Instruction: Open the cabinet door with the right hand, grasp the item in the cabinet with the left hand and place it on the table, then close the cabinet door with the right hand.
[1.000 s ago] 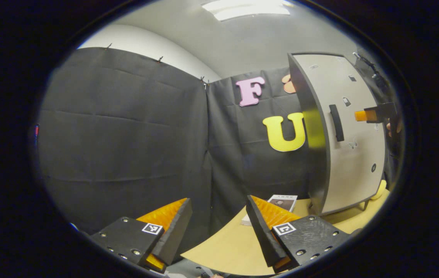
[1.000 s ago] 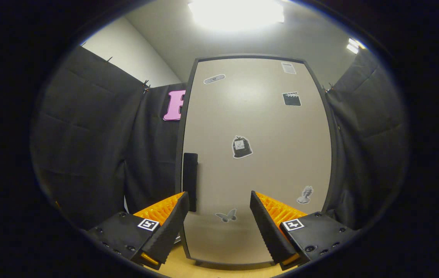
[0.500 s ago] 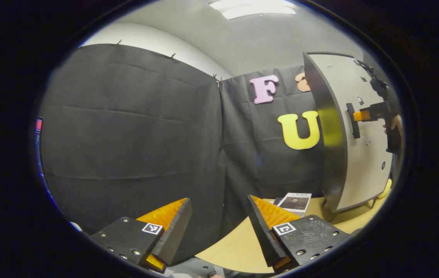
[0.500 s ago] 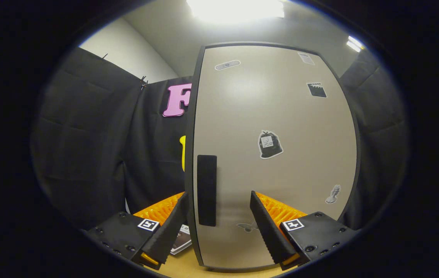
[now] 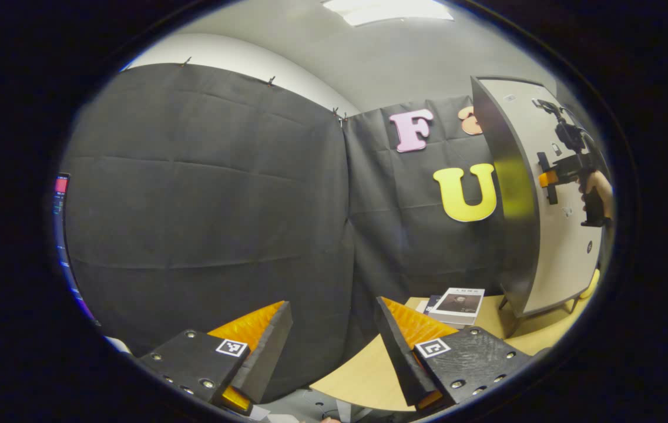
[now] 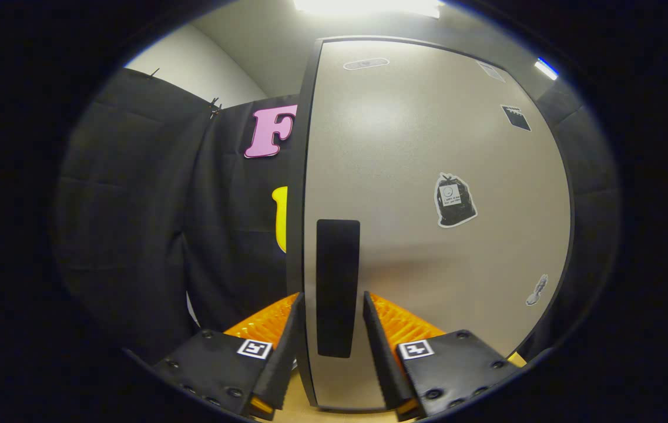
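Right gripper (image 6: 326,329) set astride the door handle (image 6: 337,288), fingers narrowed but contact cannot be told; door (image 6: 433,223) shut, item inside unseen; left gripper (image 5: 334,338) held apart over the table (image 5: 363,370); handle best clamped squarely before pulling along the hinge arc

beige cabinet door (image 6: 428,235) shut, black handle (image 6: 338,288) upright.

Wood-tone table (image 5: 363,376); books (image 5: 457,304) stacked flat near far edge; cabinet (image 5: 551,235) stands beside them on legs.
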`<state>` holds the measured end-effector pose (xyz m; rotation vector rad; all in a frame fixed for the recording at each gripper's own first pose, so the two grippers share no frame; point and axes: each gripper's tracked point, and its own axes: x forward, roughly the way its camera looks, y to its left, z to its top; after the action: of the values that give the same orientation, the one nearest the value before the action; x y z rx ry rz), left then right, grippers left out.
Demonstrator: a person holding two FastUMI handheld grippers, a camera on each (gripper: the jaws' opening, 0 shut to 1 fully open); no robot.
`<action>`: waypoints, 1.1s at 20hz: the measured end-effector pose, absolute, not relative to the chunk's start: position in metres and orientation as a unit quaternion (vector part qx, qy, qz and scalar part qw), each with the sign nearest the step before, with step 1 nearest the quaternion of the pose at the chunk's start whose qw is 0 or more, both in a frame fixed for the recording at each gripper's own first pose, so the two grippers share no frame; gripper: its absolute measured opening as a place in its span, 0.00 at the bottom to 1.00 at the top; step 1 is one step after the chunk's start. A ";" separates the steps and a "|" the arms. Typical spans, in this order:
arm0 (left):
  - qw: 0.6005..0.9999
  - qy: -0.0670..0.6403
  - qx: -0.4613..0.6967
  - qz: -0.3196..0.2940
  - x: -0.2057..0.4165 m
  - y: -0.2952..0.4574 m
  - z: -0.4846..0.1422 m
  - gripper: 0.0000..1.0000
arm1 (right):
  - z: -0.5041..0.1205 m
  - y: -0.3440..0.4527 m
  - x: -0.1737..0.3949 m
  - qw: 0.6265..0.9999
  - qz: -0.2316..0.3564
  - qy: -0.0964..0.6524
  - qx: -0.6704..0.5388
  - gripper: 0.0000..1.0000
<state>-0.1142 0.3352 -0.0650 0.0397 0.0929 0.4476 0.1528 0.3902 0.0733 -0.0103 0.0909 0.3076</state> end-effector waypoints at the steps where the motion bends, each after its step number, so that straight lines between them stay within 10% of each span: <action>1: 0.974 0.046 0.019 0.222 -0.115 0.336 -0.065 0.88 | 0.071 0.390 0.156 0.987 0.151 0.052 -0.003 0.47; 8: 0.977 0.040 0.019 0.211 -0.106 0.324 -0.059 0.86 | 0.069 0.393 0.151 0.983 0.166 0.077 0.006 0.12; 22: 0.992 0.007 0.022 0.126 -0.069 0.226 -0.024 0.86 | 0.087 0.380 0.091 0.957 0.275 0.095 0.018 0.12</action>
<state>-0.0687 0.2261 -0.0242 0.0440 0.0139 0.2518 0.0914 0.3799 0.0874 0.0370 0.1929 0.5578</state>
